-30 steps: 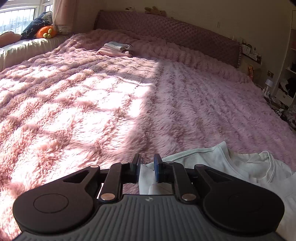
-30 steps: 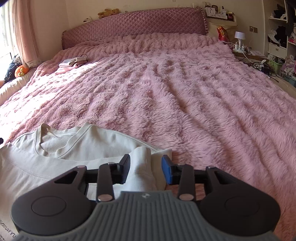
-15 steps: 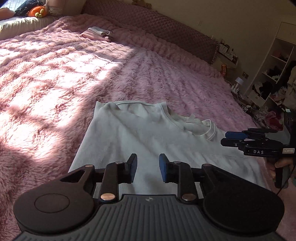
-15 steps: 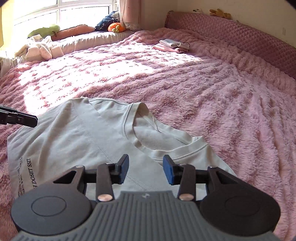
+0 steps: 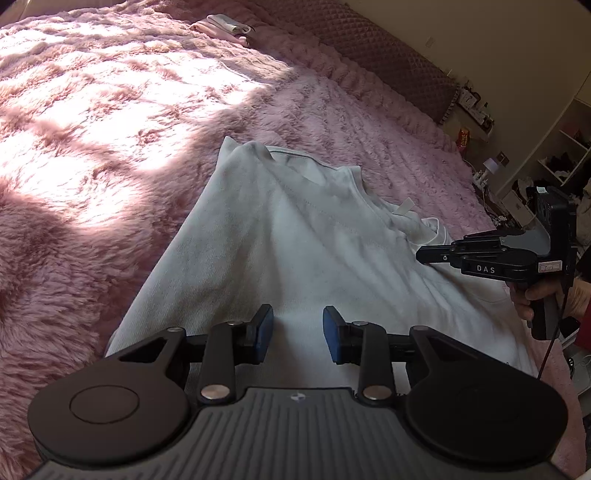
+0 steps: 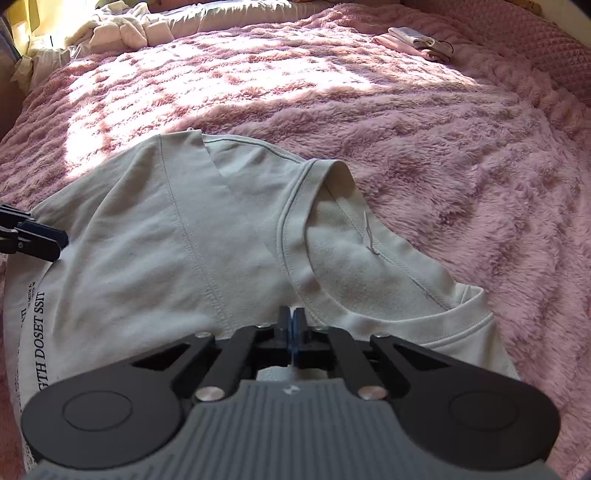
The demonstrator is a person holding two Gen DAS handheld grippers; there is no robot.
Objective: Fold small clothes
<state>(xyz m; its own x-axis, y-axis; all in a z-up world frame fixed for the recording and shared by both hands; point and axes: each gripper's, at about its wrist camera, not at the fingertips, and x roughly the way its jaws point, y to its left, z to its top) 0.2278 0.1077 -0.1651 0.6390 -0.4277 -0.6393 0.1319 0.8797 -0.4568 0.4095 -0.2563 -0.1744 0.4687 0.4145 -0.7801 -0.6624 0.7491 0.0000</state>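
Observation:
A pale grey-white T-shirt lies spread on the pink fluffy bedspread, with both sleeves folded inward. It also shows in the right wrist view, with black lettering near its left edge. My left gripper is open and empty over the shirt's body. My right gripper is shut just short of the collar; whether it pinches cloth I cannot tell. It also shows in the left wrist view, low over the shirt by the collar. The left gripper's fingertips reach in at the left edge.
A small stack of folded clothes lies far up the bed near the quilted headboard. Crumpled pale clothes sit on the window ledge. Shelves and clutter stand beside the bed on the right.
Both grippers let go of the sleeves and pulled back over the shirt. In the last half second the right gripper closed near the collar; the left stayed open.

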